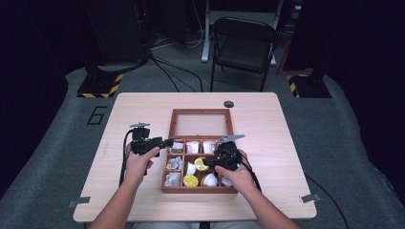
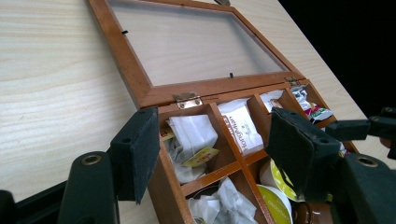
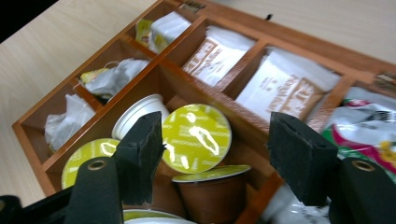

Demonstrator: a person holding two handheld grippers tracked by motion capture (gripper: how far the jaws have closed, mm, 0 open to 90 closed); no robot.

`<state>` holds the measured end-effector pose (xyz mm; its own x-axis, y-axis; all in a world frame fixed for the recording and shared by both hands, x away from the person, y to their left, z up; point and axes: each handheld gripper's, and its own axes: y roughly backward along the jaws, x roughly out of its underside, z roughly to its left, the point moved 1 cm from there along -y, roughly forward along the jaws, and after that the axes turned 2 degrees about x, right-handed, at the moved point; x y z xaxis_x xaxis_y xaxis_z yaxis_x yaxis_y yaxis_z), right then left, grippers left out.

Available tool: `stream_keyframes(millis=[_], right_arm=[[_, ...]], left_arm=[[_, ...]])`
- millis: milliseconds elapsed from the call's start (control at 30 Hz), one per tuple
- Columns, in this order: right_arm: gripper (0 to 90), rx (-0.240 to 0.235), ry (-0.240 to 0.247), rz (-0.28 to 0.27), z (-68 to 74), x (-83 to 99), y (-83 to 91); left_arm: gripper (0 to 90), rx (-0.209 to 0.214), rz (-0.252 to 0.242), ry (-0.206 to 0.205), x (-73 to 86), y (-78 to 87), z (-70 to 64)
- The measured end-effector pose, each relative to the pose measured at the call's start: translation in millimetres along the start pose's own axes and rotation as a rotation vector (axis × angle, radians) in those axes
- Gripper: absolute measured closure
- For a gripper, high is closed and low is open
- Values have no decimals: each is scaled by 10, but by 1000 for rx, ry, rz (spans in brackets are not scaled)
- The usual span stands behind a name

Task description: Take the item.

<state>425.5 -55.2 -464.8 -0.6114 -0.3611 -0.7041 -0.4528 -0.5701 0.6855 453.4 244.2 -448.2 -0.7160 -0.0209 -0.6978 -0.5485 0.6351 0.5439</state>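
A wooden compartment box (image 1: 199,190) stands mid-table, its glass lid (image 1: 200,111) folded flat behind it. Tea bags (image 2: 191,135) fill the left compartments and paper sachets (image 3: 219,53) the back row. The middle holds coffee capsules with yellow-green lids (image 3: 196,137). My left gripper (image 1: 168,142) is open at the box's back-left corner, and its jaws (image 2: 215,144) straddle the left wall and the tea-bag compartment. My right gripper (image 1: 206,164) is open over the middle compartments. In the right gripper view its jaws (image 3: 217,144) stand on either side of a tilted capsule without gripping it.
A small black disc (image 1: 229,104) lies near the table's far edge. Bare tabletop (image 1: 138,109) spreads to the left and right of the box. A folding chair (image 1: 243,43) and cables stand on the floor beyond the table.
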Motion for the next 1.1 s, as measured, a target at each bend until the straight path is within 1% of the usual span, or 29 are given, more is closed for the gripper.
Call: stream_keyframes(millis=[33, 67, 100, 133, 167, 200, 233, 267, 300, 333, 367, 533, 567, 600, 667, 700, 767, 1033, 1067, 1100], right_arm=[[354, -2, 5, 9, 28, 11, -17], [354, -3, 7, 13, 44, 18, -26], [352, -5, 9, 17, 69, 27, -36], [352, -5, 26, 11, 76, 30, -47], [352, 0, 31, 9, 89, 36, -55], [352, -2, 38, 10, 98, 38, -63], [352, -4, 28, 18, 113, 43, -66], [351, -7, 41, 23, 116, 46, -80], [351, -13, 32, 36, 130, 50, -86], [351, -10, 41, 37, 134, 54, -100], [351, -11, 40, 43, 143, 57, -111], [351, 0, 48, 62, 160, 63, -167], [350, 1, 29, 73, 175, 67, -174], [346, 3, 41, 76, 166, 71, -192], [346, 10, 39, 80, 163, 77, -214], [344, 13, 42, 85, 154, 82, -225], [344, 10, 37, 89, 150, 78, -233], [345, 15, 44, 111, 147, 64, -310], [345, 17, 45, 113, 147, 62, -322], [345, 17, 38, 116, 153, 62, -331]], left_arm=[[343, -1, 2, 5, 5, 5, 0], [343, -2, 3, -3, 12, 8, 10], [343, -11, -1, 4, 21, 5, 5], [343, -20, 1, 3, 27, 4, 8], [340, -28, 7, -11, 33, 10, 13], [339, -32, 5, -6, 36, 11, 7], [338, -41, 7, -13, 39, 10, 3], [333, -45, 9, -20, 41, 8, 1], [330, -47, 14, -22, 43, 11, -7], [330, -54, 12, -30, 45, 10, -13], [330, -58, 11, -32, 47, 11, -22], [330, -44, 8, -32, 47, 19, -36], [330, -41, 7, -33, 45, 25, -39], [330, -41, 7, -37, 44, 30, -40], [330, -46, -3, -40, 42, 42, -45], [329, -41, -4, -40, 42, 46, -46], [329, -31, -2, -37, 43, 48, -53], [329, -28, -12, -49, 41, 63, -71], [329, -29, -13, -46, 42, 67, -72], [329, -27, -15, -45, 41, 72, -71]])
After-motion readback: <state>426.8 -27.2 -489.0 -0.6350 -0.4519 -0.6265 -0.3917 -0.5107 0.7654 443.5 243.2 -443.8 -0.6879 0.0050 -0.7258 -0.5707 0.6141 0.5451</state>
